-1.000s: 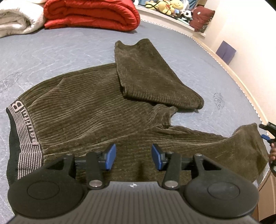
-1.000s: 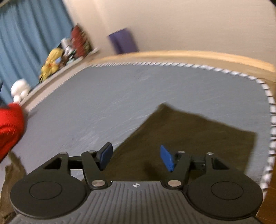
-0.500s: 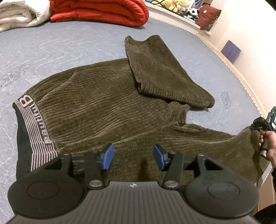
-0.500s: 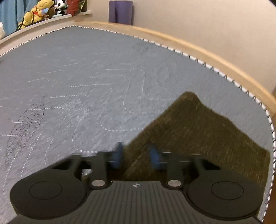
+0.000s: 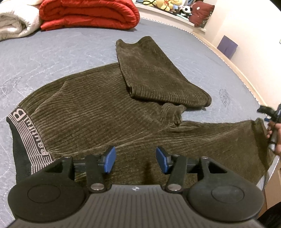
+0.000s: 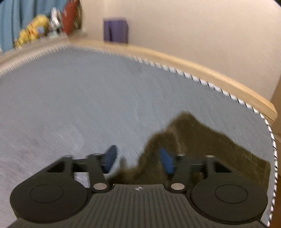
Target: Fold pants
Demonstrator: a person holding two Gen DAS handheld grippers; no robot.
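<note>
The pants (image 5: 108, 112) are lying spread on the bed (image 5: 70, 50), one leg doubled back over the seat, the other stretching toward the bed edge. The left gripper (image 5: 135, 159) is hovering over the hip with fingers apart, holding nothing, probably waiting to pin or lift. The right gripper (image 6: 138, 161) is also standing open at the leg end, likely for taking the hem.

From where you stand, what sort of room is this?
Probably a bedroom: a wide grey quilted mattress in a wooden frame, a folded red puffy duvet at its far end, and plush toys on a ledge beyond.
</note>
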